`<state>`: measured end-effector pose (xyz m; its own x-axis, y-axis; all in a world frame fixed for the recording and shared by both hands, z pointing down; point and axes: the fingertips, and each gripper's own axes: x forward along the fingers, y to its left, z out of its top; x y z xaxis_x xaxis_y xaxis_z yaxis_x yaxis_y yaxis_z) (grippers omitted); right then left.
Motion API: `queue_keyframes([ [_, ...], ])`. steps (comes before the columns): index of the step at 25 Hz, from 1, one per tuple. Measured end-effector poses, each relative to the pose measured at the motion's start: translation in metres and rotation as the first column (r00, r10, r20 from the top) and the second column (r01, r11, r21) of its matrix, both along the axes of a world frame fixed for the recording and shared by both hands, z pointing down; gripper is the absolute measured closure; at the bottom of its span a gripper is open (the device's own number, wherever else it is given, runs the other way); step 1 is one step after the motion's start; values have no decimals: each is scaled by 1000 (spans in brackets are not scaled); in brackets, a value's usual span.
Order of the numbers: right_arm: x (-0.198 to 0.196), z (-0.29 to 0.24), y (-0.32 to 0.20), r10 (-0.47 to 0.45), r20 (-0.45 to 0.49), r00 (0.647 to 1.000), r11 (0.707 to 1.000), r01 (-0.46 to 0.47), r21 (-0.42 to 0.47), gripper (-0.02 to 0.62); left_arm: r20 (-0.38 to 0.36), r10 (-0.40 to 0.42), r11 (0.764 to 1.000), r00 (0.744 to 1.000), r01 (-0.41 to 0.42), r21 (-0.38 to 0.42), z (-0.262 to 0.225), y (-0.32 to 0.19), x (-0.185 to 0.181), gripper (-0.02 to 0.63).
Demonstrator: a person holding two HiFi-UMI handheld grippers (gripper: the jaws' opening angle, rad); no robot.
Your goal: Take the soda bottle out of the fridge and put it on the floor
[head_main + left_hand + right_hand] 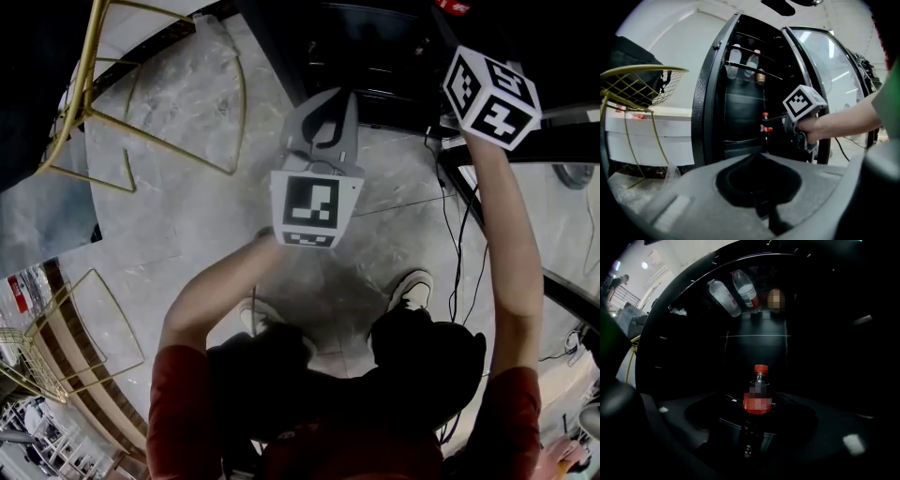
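One soda bottle point(758, 401), two tongs point(328, 103) point(777, 127)

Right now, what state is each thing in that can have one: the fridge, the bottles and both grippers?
fridge door: swung open.
soda bottle: upright, capped, on a lower shelf inside the fridge.
upper-shelf bottles: upright.
right gripper: open, aimed at the soda bottle, not clamping it.
left gripper: shut, empty, outside the fridge.
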<state>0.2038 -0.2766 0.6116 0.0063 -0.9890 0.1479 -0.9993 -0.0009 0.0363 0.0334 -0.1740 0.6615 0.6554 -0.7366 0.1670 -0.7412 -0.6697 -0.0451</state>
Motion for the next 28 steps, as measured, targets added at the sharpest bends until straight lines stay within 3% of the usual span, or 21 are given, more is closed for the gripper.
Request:
queue_keyframes([
  [5, 6, -3, -20, 8, -21, 1000, 1000, -8, 4, 264, 4, 0, 1000, 1000, 0, -1, 2, 2, 1, 606],
  [10, 15, 0, -39, 6, 43, 999, 1000, -7, 20, 264, 3, 0, 1000, 1000, 0, -2, 2, 1, 1, 606],
  [28, 20, 21, -57, -21, 33, 999, 999, 23, -49, 265, 13, 2, 1000, 1000, -2, -29, 13, 0, 3, 606],
])
